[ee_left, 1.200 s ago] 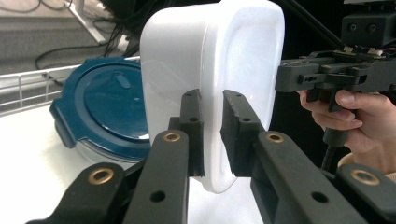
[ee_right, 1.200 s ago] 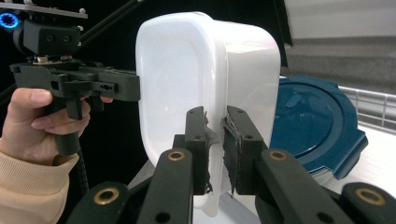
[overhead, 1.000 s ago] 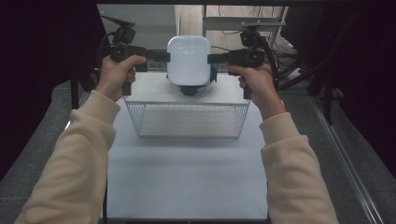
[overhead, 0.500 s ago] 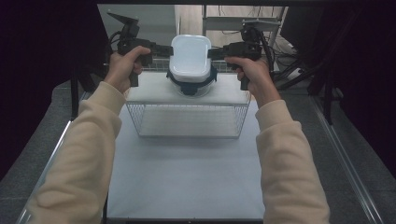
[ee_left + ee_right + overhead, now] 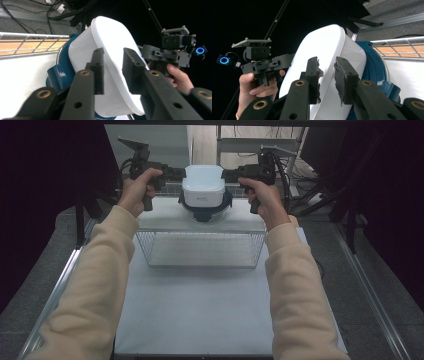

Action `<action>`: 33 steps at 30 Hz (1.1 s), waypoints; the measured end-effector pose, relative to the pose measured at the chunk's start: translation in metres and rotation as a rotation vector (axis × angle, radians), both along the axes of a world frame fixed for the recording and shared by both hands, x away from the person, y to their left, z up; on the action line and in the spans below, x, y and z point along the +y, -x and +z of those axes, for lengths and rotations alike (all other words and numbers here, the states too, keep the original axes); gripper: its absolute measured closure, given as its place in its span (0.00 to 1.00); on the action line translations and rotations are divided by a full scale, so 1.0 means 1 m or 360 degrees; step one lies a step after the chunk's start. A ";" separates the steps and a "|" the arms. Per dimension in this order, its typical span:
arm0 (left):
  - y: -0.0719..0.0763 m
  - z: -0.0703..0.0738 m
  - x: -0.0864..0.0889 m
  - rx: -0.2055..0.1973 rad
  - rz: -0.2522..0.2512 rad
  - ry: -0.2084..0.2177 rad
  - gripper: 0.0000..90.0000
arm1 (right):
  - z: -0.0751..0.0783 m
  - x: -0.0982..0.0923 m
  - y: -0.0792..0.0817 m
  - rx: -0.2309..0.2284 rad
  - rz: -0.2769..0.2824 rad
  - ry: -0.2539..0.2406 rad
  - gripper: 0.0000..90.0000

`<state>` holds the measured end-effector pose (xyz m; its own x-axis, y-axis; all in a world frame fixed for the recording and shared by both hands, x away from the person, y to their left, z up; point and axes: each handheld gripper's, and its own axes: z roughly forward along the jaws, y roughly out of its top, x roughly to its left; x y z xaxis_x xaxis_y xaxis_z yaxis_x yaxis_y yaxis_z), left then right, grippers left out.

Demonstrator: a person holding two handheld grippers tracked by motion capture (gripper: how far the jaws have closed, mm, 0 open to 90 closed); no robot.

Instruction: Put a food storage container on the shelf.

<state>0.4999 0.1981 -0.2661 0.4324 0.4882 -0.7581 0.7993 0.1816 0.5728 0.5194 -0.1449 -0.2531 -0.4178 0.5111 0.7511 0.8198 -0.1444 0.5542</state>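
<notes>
The left gripper (image 5: 172, 172) had just been opening, its jaws apart beside the white pot (image 5: 202, 185), which sat in its blue base (image 5: 205, 210) on the wire rack (image 5: 200, 247). The right gripper (image 5: 231, 174) likewise stood apart, just loosened.

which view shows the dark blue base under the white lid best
The high view: the dark blue base shows whole around the white lid, sitting on the wire rack. The left and right gripper views show only one side of it behind the lid.

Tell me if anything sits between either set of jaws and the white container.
Nothing visible does. The left gripper and right gripper flank the white container directly on its blue base, jaws just opening.
</notes>
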 end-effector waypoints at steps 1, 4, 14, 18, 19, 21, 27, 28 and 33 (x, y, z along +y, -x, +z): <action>0.000 0.000 0.000 0.0000 0.0000 0.0000 0.72 | 0.000 0.000 0.000 0.0000 0.0000 0.0000 0.81; 0.013 0.009 -0.002 -0.0144 0.0114 -0.0097 0.54 | 0.009 -0.003 0.009 -0.0127 -0.0039 -0.0021 0.69; 0.107 0.017 0.002 -0.0553 0.0115 -0.0395 0.40 | 0.024 -0.038 0.086 -0.0576 0.0015 0.0205 0.46; 0.149 -0.002 0.003 -0.0638 0.0084 -0.0514 0.35 | 0.006 -0.050 0.122 -0.0694 0.0043 0.0300 0.39; 0.159 -0.008 0.004 -0.0648 0.0084 -0.0533 0.33 | 0.001 -0.053 0.131 -0.0718 0.0039 0.0324 0.38; 0.169 -0.015 0.004 -0.0657 0.0079 -0.0551 0.31 | -0.011 -0.059 0.148 -0.0775 0.0044 0.0379 0.35; 0.222 -0.082 0.008 -0.0643 0.0053 -0.0615 0.25 | -0.061 -0.073 0.193 -0.0864 0.0047 0.0528 0.28; 0.227 -0.092 0.008 -0.0635 0.0066 -0.0638 0.25 | -0.071 -0.075 0.199 -0.0871 0.0055 0.0548 0.27; 0.238 -0.134 0.010 -0.0550 0.0063 -0.0710 0.24 | -0.114 -0.084 0.222 -0.0860 0.0055 0.0662 0.26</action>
<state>0.2618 0.2079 -0.4005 0.5937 0.7498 -0.2921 0.5492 -0.1123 0.8281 0.2970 -0.2288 -0.3674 -0.7003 0.6917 0.1763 0.4127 0.1908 0.8907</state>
